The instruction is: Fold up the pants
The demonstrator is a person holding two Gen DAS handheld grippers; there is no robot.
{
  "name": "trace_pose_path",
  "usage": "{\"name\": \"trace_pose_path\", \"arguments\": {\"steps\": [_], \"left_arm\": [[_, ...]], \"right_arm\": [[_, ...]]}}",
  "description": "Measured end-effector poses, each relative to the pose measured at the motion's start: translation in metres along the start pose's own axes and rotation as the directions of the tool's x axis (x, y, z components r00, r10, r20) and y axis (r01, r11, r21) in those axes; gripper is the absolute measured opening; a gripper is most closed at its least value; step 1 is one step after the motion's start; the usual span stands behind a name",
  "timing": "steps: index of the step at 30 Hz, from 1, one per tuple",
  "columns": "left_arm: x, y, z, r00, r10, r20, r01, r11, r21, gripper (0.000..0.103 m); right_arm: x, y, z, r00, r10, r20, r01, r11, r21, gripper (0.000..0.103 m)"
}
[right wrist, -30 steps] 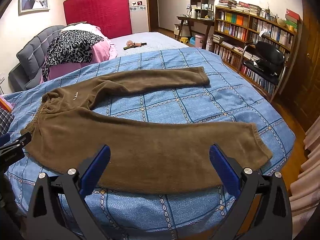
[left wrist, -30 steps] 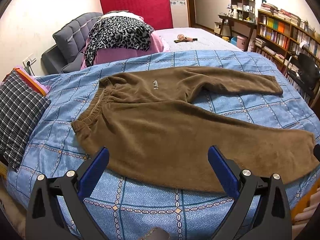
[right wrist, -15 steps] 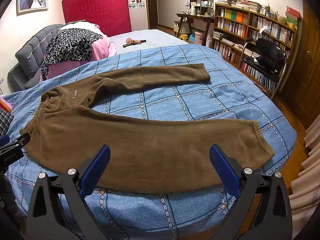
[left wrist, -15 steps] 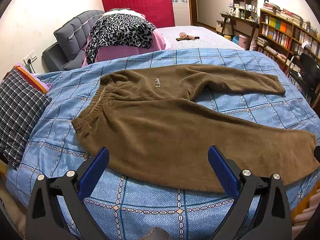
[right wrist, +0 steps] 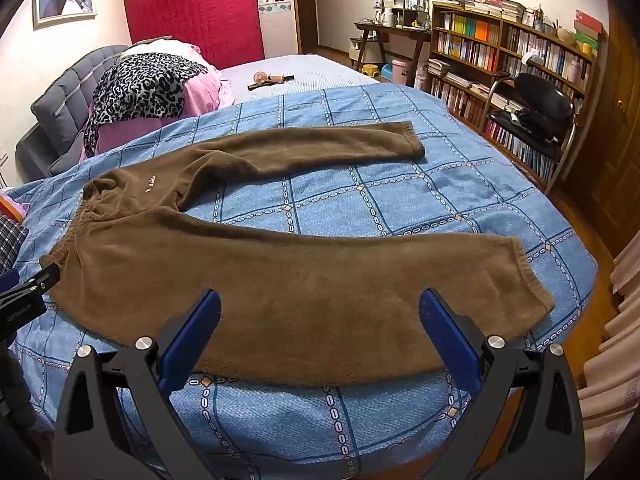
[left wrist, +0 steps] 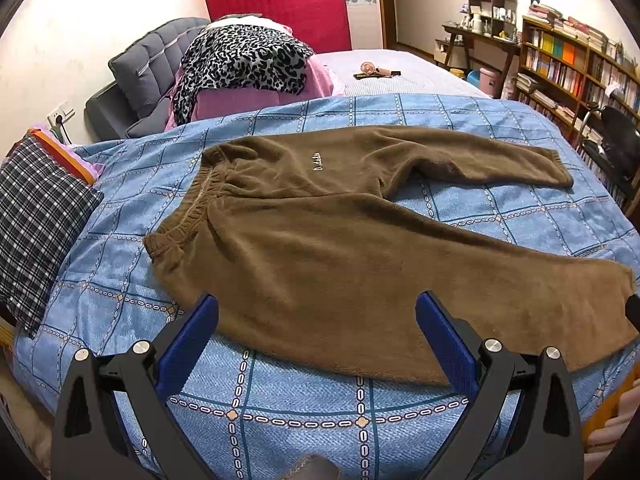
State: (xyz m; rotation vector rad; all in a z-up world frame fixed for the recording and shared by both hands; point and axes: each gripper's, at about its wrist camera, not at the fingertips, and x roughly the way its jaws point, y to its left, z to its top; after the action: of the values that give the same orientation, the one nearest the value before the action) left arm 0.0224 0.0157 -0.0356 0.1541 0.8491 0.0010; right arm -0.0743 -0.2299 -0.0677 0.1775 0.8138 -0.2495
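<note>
Brown fleece pants (left wrist: 320,248) lie flat on the blue checked bedspread (left wrist: 304,408), waistband at the left, two legs spread apart to the right. They also show in the right wrist view (right wrist: 304,280). My left gripper (left wrist: 316,320) is open and empty, hovering over the near edge of the pants by the hip. My right gripper (right wrist: 320,316) is open and empty above the near leg. The left gripper's tip (right wrist: 28,292) shows at the left edge of the right wrist view, near the waistband.
A plaid cloth (left wrist: 36,224) lies at the left of the bed. A leopard-print blanket (left wrist: 240,60) on pink bedding lies behind. Bookshelves (right wrist: 500,52) and a black chair (right wrist: 536,116) stand at the right. The bed's right edge (right wrist: 576,280) drops to the floor.
Both grippers have drifted slightly closer over the pants; the views shift a little. The pants have not moved, and both grippers stay open.
</note>
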Motion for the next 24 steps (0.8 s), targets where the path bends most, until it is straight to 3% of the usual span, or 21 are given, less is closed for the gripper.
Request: {"name": "trace_pose_path", "arguments": {"steps": [19, 24], "left_arm": [[0.034, 0.0, 0.005, 0.998, 0.006, -0.067, -0.006, 1.0, -0.003, 0.098], [0.064, 0.005, 0.003, 0.99, -0.014, -0.144, 0.012, 1.0, -0.015, 0.098]], "right_arm": [[0.039, 0.003, 0.005, 0.997, 0.007, -0.075, -0.007, 1.0, 0.006, 0.101], [0.062, 0.004, 0.0, 0.99, 0.002, -0.138, -0.003, 1.0, -0.002, 0.101]]}}
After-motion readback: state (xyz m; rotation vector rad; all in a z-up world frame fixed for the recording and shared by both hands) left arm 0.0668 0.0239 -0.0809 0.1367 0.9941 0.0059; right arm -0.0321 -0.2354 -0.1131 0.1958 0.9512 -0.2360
